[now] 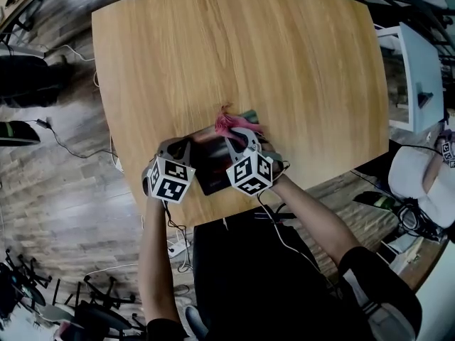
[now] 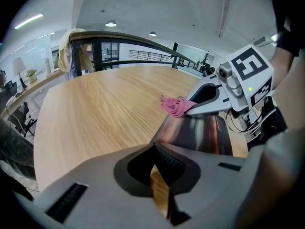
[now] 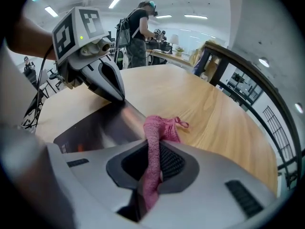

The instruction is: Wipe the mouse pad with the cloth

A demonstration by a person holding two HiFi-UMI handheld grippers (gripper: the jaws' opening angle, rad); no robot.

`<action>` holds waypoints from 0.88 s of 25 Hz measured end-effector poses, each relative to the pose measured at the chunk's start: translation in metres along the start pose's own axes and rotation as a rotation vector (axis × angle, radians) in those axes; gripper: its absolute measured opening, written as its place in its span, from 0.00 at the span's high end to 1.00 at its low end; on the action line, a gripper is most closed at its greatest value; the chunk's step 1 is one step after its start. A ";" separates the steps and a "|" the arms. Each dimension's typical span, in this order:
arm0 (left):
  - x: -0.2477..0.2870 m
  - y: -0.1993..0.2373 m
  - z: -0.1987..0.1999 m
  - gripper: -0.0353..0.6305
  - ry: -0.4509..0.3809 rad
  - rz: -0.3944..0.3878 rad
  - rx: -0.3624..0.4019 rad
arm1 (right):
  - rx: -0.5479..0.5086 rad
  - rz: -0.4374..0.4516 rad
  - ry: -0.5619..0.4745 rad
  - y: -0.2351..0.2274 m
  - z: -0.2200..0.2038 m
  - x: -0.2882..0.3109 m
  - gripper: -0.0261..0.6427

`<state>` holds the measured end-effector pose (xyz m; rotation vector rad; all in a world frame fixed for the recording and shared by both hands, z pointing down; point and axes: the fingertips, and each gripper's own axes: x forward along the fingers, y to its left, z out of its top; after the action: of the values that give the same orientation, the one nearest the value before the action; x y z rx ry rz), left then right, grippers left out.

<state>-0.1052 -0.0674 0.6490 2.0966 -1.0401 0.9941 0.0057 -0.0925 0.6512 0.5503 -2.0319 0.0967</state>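
Note:
A dark mouse pad lies at the near edge of the wooden table, between my two grippers. My right gripper is shut on a pink cloth. In the right gripper view the cloth hangs out of the jaws onto the pad's far edge. My left gripper is shut, and its tips rest on the pad's left corner. In the left gripper view the pad stretches right of my jaws toward the cloth and the right gripper.
Bare table top stretches far beyond the pad. A white cabinet stands to the right of the table, and cables trail over the floor at the left. A person stands far behind the table. A railing runs along the right.

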 end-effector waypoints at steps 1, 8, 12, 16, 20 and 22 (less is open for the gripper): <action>0.000 0.000 0.000 0.91 -0.001 -0.005 -0.003 | -0.014 0.003 0.000 0.003 0.002 0.001 0.88; 0.002 0.002 0.001 0.91 0.000 -0.038 -0.019 | -0.098 0.026 -0.007 0.024 0.021 0.011 0.88; 0.001 0.000 -0.001 0.91 0.004 -0.064 -0.022 | -0.144 0.053 -0.013 0.038 0.030 0.013 0.88; 0.000 0.001 -0.002 0.91 0.004 -0.091 -0.020 | -0.206 0.072 -0.028 0.051 0.037 0.015 0.88; -0.002 0.002 -0.002 0.91 -0.008 -0.104 -0.032 | -0.264 0.097 -0.045 0.062 0.045 0.016 0.88; -0.003 0.001 -0.001 0.91 -0.013 -0.102 -0.032 | -0.286 0.110 -0.051 0.069 0.047 0.015 0.88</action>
<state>-0.1079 -0.0660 0.6480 2.1104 -0.9400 0.9090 -0.0674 -0.0499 0.6504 0.2644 -2.0787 -0.1416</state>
